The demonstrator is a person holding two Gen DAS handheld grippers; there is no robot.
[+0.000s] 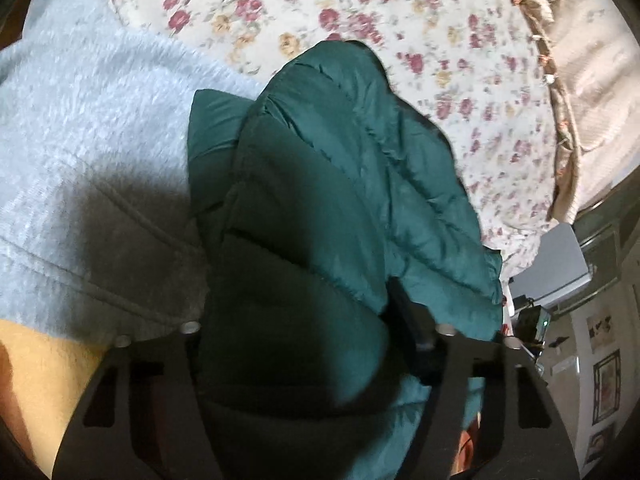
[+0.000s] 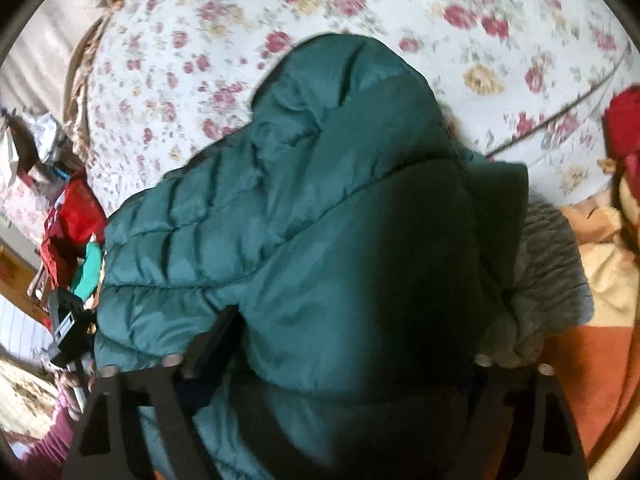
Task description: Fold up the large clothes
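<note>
While both of my hand-held grippers have a thick bunch of the green puffer jacket (image 1: 320,184) between their jaws, the job right now is to get a firm, even hold before I carry the fold over. The jacket lies on the bed, on the floral bedspread (image 1: 440,40), with a pale grey fleece garment (image 1: 88,128) just beside it on one side in the left wrist view.

The left hand-held gripper (image 1: 304,332) straddles a padded fold, and its jaws press into the quilting on both sides, so I read it as gripping the jacket. The right hand-held gripper (image 2: 328,360) does the same on another bulge of the jacket (image 2: 320,200); the fabric fills the gap and swells over the jaws, so it too is closed on the jacket, not hanging empty.

To do this step well, I want both grips to bite through all the layers (puffy filling slips out easily, I judge). I should lift both hands together and level, so the fold line stays straight across the bed. A grey ribbed piece (image 2: 548,272) sits touching the jacket near my right jaw; I must avoid catching it. Lowering slowly should let trapped air escape and keep the fold flat.
</note>
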